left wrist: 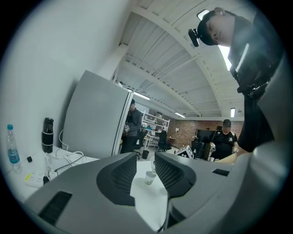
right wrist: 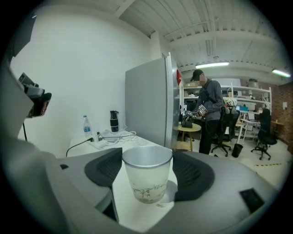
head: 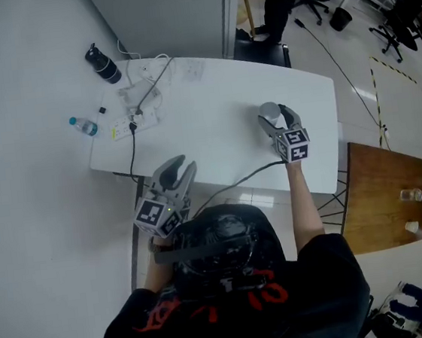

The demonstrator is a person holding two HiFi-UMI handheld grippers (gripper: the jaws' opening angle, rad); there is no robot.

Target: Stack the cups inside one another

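The right gripper [right wrist: 147, 151] has its jaws wide, closed on a clear cup [right wrist: 147, 183] over the white table [head: 212, 111], toward its right edge; the left gripper [left wrist: 145, 156] hangs narrowly parted and empty at the near edge. No cup sits inside another yet (judging by these views), so all the nesting is left. Farther out, cables [head: 143, 104] crowd the far left corner, and the middle is open.

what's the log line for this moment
right gripper: fingers closed on translucent cup, upright | left gripper: fingers apart, empty
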